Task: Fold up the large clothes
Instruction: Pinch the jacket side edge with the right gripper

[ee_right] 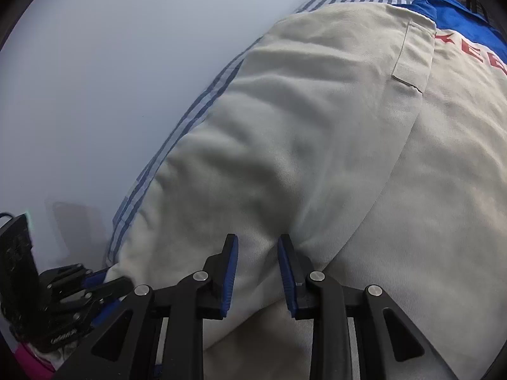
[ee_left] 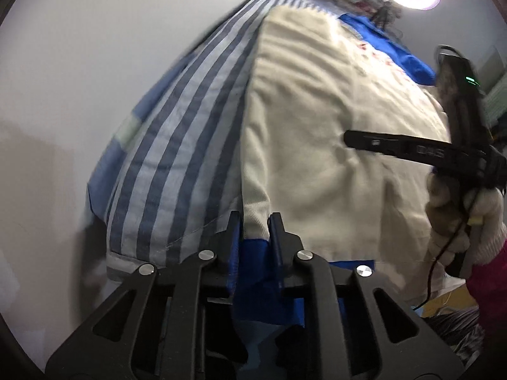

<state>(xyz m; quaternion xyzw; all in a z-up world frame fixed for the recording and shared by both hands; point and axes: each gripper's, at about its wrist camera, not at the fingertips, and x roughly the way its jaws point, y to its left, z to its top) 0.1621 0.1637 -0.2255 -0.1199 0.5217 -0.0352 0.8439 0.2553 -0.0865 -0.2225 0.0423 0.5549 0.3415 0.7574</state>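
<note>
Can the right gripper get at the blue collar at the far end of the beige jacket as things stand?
Probably not right now. The right gripper is shut on a fold of the beige jacket at its near end; the blue collar lies at the far end. Nothing blocks the path, but it would have to let go first.
</note>
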